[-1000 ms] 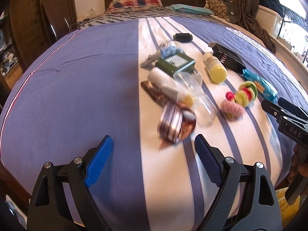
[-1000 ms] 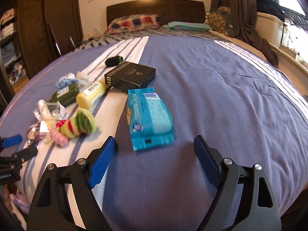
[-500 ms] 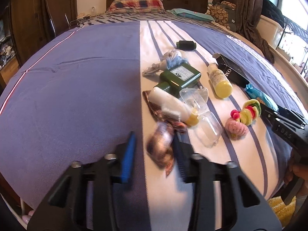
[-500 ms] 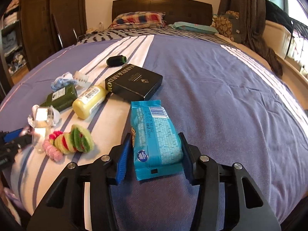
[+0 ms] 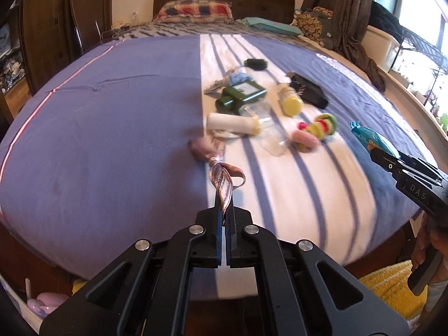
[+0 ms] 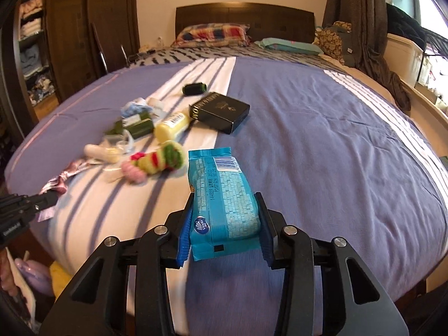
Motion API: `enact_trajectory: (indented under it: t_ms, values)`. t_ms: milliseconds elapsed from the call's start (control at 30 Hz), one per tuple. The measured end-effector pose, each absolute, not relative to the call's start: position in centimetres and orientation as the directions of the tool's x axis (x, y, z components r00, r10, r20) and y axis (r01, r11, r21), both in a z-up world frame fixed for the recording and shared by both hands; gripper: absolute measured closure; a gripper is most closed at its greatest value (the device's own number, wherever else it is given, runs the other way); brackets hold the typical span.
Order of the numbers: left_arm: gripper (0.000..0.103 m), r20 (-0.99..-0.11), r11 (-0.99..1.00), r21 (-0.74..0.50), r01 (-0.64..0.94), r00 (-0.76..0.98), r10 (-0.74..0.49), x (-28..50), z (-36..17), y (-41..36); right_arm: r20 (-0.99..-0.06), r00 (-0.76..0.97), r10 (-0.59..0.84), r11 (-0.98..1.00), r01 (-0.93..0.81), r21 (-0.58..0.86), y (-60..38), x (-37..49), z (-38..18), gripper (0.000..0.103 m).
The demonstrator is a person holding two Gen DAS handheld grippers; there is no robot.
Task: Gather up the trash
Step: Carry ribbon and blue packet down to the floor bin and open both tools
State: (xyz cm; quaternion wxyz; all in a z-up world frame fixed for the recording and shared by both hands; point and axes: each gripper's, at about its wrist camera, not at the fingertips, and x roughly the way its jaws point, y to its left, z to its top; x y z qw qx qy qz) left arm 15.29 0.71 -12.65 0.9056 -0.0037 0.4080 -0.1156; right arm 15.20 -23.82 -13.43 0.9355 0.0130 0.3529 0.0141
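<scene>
My left gripper (image 5: 224, 196) is shut on one end of a shiny brown-purple wrapper (image 5: 221, 177), which stretches away over the bed toward its crumpled far end. The wrapper also shows in the right wrist view (image 6: 60, 183), with the left gripper (image 6: 51, 200) at its near end. My right gripper (image 6: 225, 218) is shut on a blue tissue packet (image 6: 224, 198) and holds it above the bed. In the left wrist view the packet (image 5: 369, 141) sticks out past the right gripper (image 5: 378, 155).
On the bed's white stripe (image 5: 280, 173) lie a white tube (image 5: 232, 121), a clear plastic container (image 5: 273, 140), a green bottle (image 5: 240, 95), a yellow bottle (image 5: 291, 100), a black box (image 6: 221, 112), a knitted toy (image 6: 156, 161) and a black spool (image 6: 193, 88). Pillows lie by the headboard.
Both grippers went from wide open to shut. The left closed on the wrapper and pulled it back and left. The right closed on the blue packet and lifted it.
</scene>
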Motion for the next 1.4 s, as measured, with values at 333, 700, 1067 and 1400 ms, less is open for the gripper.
enact_trajectory:
  t_ms: [333,700,1067,1400]
  values:
    - [0.103,-0.675,0.965,-0.098,0.243,0.697,-0.244,7.6,-9.2,-0.3,-0.609,0.788,0.089,0.996,-0.059,0.069,-23.1,7.8,-10.7,0.062]
    - [0.103,-0.705,0.936,-0.146,0.319,0.631,-0.325,2.7,-12.0,-3.0,-0.646,0.760,0.071,0.998,-0.054,0.045,-22.6,1.9,-13.1,0.062]
    - [0.103,-0.826,0.928,-0.161,0.335,0.468,-0.313,2.6,-21.2,-4.8,-0.775,0.625,0.092,0.996,-0.066,0.065,-22.1,1.9,-20.8,0.062]
    - [0.103,-0.893,0.916,-0.200,0.349,0.319,-0.317,3.8,-27.5,-6.3,-0.877,0.446,0.179,0.984,-0.085,0.157,-21.9,3.3,-27.3,0.062]
